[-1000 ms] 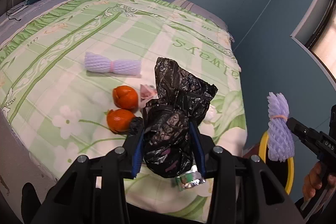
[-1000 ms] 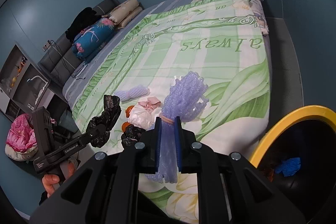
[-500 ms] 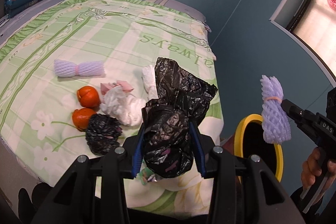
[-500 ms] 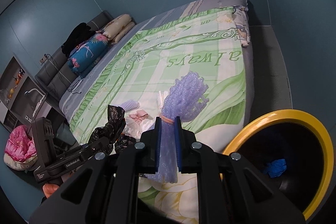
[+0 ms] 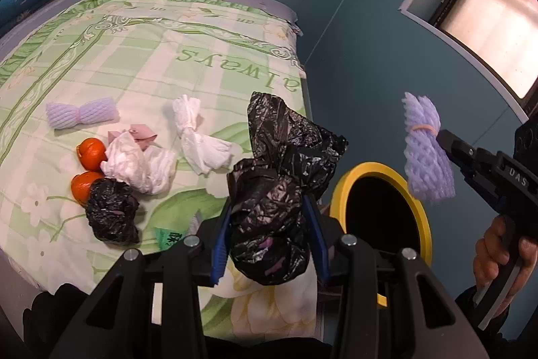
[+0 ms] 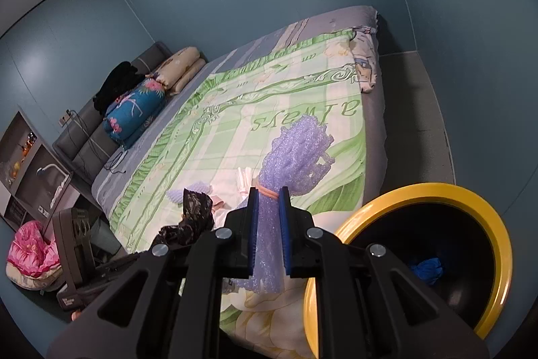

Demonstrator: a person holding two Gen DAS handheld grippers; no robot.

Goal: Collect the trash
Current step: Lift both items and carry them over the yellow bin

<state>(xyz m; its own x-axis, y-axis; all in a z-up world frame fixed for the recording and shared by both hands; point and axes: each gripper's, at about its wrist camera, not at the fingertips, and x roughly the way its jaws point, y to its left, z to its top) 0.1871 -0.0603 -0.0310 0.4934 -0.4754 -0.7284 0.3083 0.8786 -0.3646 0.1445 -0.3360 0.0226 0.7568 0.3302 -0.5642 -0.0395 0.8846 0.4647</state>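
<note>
One blue scrap (image 6: 425,268) lies inside the yellow-rimmed bin (image 6: 497,244).

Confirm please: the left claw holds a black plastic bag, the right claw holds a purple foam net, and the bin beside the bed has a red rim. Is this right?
Not quite. The bin has a yellow rim, not red; the right wrist view shows it clearly. The rest is correct: the left claw holds the black plastic bag, and the right claw holds the purple foam net, beside the bed.
</note>
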